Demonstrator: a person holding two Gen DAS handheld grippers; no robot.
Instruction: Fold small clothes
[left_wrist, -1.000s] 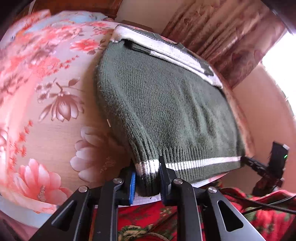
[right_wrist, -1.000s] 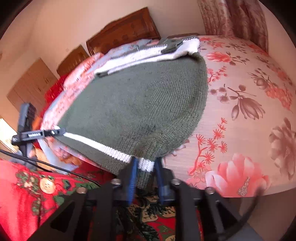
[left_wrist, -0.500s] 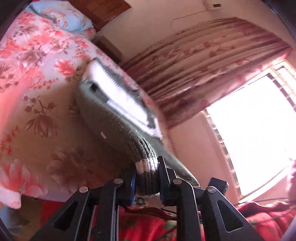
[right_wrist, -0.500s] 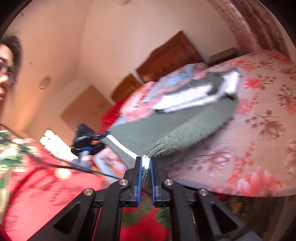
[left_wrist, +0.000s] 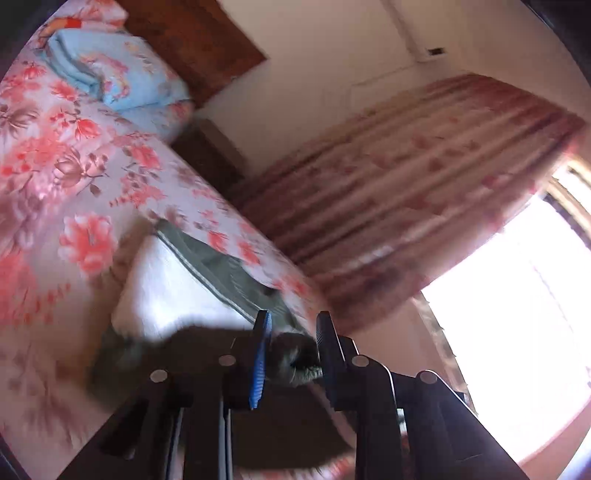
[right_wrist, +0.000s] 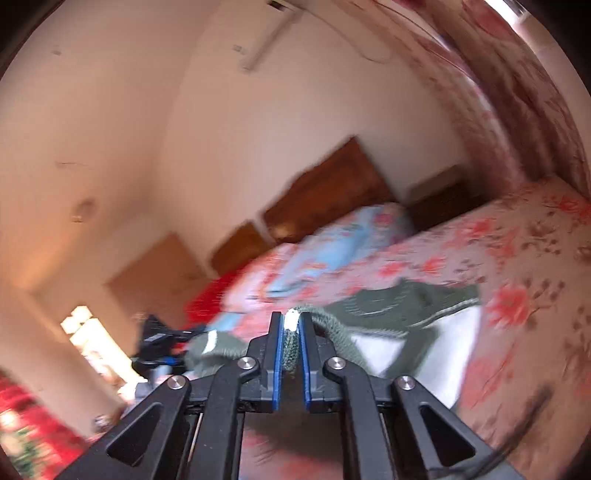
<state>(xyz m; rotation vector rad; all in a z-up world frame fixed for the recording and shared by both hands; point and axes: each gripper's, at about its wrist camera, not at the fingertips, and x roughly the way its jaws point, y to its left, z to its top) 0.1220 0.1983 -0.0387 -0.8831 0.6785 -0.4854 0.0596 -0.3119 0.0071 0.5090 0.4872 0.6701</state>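
Note:
A small dark green knitted sweater (right_wrist: 384, 302) with white parts lies on the floral bed sheet (right_wrist: 517, 258). Its ribbed hem is lifted off the bed at both corners. My left gripper (left_wrist: 291, 332) is shut on one bunched hem corner (left_wrist: 295, 360); beyond it the white part (left_wrist: 173, 291) and the green collar end (left_wrist: 221, 266) rest on the sheet (left_wrist: 55, 177). My right gripper (right_wrist: 291, 325) is shut on the other hem corner, a white stripe showing between its blue pads. The hem sags to the left toward the other gripper (right_wrist: 162, 338). Both views are blurred.
A blue floral pillow (left_wrist: 118, 81) and a wooden headboard (left_wrist: 192, 40) stand at the head of the bed. Patterned curtains (left_wrist: 406, 184) and a bright window (left_wrist: 517, 295) lie to the right. A red floral cloth (right_wrist: 22, 424) is at the lower left in the right wrist view.
Both grippers have risen and moved forward over the bed, carrying the sweater's hem toward its collar. The green body has left view; the views now tilt up to the walls.

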